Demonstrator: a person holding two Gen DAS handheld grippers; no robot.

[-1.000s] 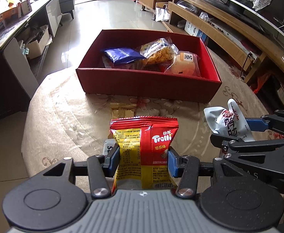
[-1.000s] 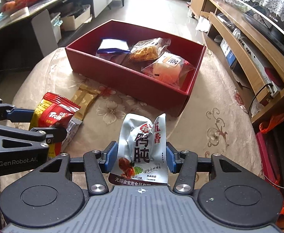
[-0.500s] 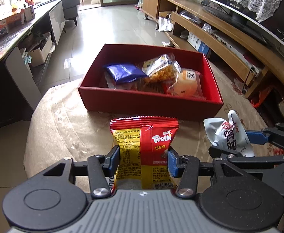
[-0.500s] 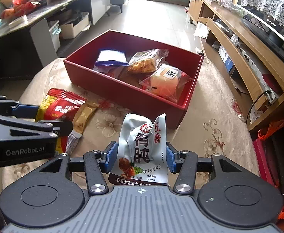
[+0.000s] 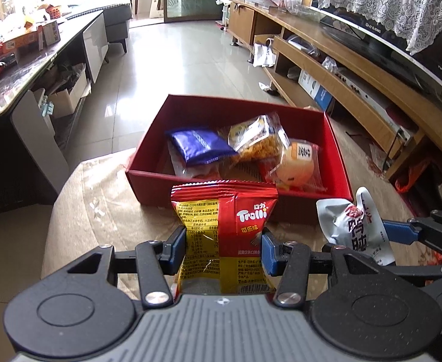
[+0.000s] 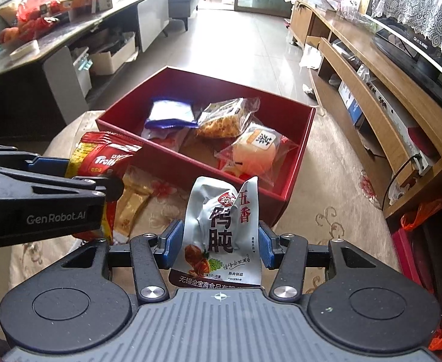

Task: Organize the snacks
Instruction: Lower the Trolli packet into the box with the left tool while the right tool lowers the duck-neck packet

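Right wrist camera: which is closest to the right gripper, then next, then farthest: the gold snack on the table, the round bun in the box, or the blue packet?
From the right gripper:
1. Gold snack, on the table, left of the gripper.
2. Round bun, in the red box, near right corner.
3. Blue packet, in the box, far left side.

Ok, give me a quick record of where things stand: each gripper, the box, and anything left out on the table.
left gripper: shut on red gummy packet, held above the table
right gripper: shut on silver packet
red box: open, on the table ahead of both grippers
in box: blue packet, clear bag of yellow snack, wrapped bun
left on table: gold packet, near the box's front wall
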